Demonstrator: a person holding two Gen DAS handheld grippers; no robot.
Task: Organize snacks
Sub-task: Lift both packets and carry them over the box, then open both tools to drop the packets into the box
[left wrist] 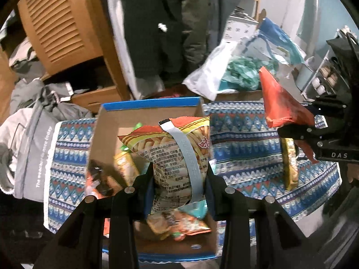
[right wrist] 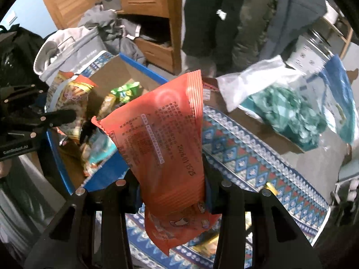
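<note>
- Our left tool (left wrist: 177, 179) is closed on a crinkly yellow-and-orange bag of crisp sticks (left wrist: 172, 148), its two fingers pinching the lower half so that the bag stands upright over the open cardboard box with the blue rim (left wrist: 150, 103).
- We hold that bag above the box opening, which suggests it is about to be set down among the packets already lying inside (a green one (right wrist: 125, 92) and several orange and teal ones, partly hidden).
- Our right tool (right wrist: 171, 190) is clamped on a flat red-orange foil snack packet (right wrist: 161, 130), gripped near its bottom seam so the long body rises free and tilts toward the box.
- Seen from the left wrist, the red packet hangs off to the right of the box, above the blue patterned cloth covering the bench (left wrist: 246, 139), not yet over the opening.
- A yellowish packet (left wrist: 289, 163) lies on the cloth below the right tool and probably awaits collection.
- Gripping each bag by one end keeps the printed faces clear and lets the free end enter the box first; we judge the sorting well underway, not finished.
- A second cardboard box with a white bag of teal stuff (right wrist: 282, 109) sits behind.
</note>
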